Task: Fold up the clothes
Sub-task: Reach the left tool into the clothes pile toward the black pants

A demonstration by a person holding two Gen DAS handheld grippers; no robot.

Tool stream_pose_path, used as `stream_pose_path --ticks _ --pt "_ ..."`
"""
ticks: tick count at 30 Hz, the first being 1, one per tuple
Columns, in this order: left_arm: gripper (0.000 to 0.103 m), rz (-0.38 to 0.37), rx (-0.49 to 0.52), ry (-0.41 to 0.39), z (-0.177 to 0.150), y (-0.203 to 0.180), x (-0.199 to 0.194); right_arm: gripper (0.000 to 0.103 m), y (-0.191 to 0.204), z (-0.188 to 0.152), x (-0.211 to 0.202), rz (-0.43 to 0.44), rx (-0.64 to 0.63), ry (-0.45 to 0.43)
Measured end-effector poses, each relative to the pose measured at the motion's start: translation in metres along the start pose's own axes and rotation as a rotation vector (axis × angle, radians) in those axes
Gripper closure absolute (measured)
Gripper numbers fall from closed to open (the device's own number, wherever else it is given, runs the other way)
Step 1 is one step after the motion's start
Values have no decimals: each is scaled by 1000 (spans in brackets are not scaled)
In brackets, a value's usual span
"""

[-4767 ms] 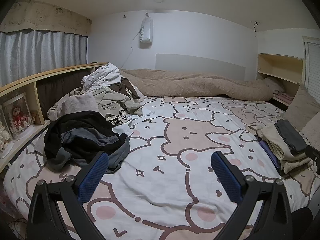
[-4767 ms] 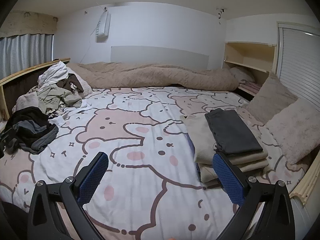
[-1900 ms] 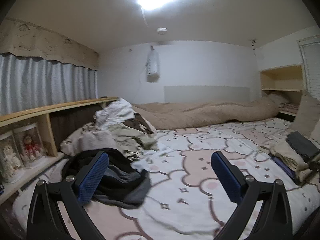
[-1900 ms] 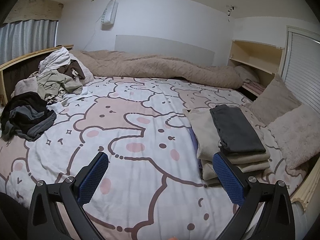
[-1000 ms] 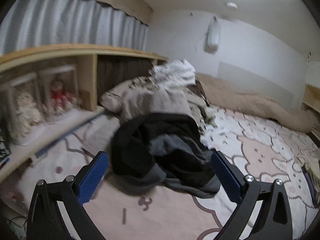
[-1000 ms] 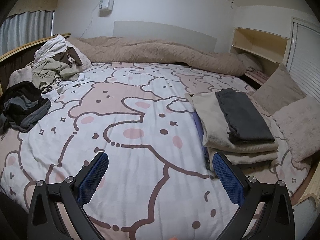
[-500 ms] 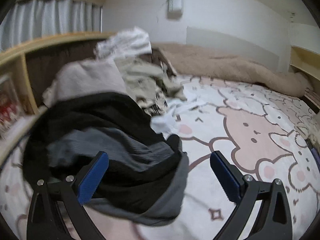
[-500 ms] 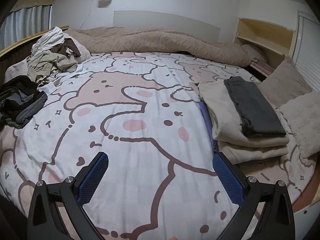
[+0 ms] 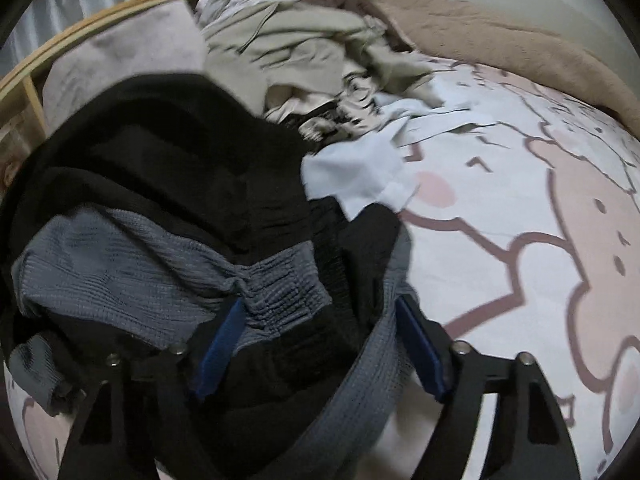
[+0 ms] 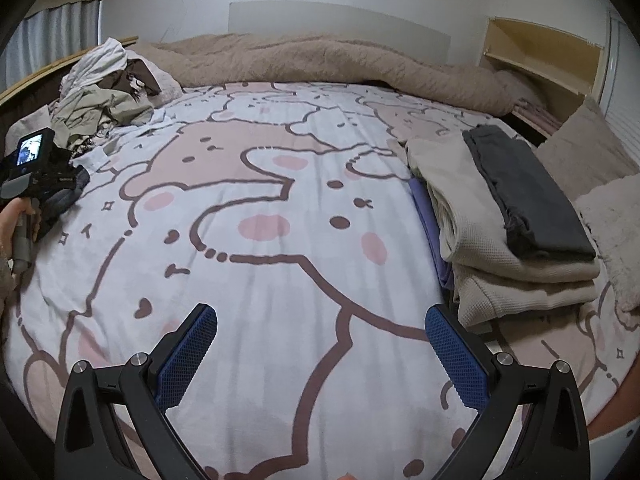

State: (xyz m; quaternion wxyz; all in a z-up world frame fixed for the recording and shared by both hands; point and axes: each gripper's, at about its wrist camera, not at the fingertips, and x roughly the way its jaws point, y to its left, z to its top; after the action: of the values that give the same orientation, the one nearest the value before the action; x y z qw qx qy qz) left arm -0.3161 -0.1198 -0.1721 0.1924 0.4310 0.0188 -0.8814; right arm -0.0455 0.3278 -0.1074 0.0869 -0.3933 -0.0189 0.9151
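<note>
Part of the folding looks done and a good share is left. On the right side of the bed (image 10: 280,208), beside the pillows (image 10: 592,160), a neat stack of folded clothes (image 10: 500,240) sits with a dark grey piece on top of cream knits and a purple edge showing underneath. On the left side, against the wooden shelf (image 9: 100,36), a heap of unfolded clothes (image 9: 288,40) waits: white, beige and pale pieces piled loosely, with a pale blue cloth (image 9: 360,176) spilling onto the sheet. In front of that heap lies a crumpled black and grey garment (image 9: 168,216), and this is the one now being taken. The left gripper (image 9: 320,344) is pushed down into it, its jaws closing with a bunched grey ribbed band and black cloth between the blue pads; the pads do not yet seem to pinch the cloth firmly, though the blur makes this hard to judge. The right gripper (image 10: 320,352) hangs over the bare middle of the bed with its jaws wide and nothing between them. The middle of the sheet is free, which looks like the place to spread the garment out. So the present step is the pickup; spreading, folding and stacking this piece, then the rest of the heap, are all to come.
</note>
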Motion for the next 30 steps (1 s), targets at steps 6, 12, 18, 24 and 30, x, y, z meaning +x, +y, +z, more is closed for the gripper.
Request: stream_pose_path --ticks 6,12,18,24,30 --pt "76 -167 -138 10 -5 45 -1 0 -7 -2 2 3 21 4" --pt "83 -363 -181 -9 -12 74 -41 0 -6 -2 -7 17 18 -15" --pt "84 -539 -68 -123 -22 61 -135 0 0 2 -27 46 21 -74" --pt "89 -797 61 -211 -31 20 -240 0 0 5 -60 170 70 -155" --pt "89 -1092 169 -330 -46 -23 -350 0 -21 9 -100 302 199 -281"
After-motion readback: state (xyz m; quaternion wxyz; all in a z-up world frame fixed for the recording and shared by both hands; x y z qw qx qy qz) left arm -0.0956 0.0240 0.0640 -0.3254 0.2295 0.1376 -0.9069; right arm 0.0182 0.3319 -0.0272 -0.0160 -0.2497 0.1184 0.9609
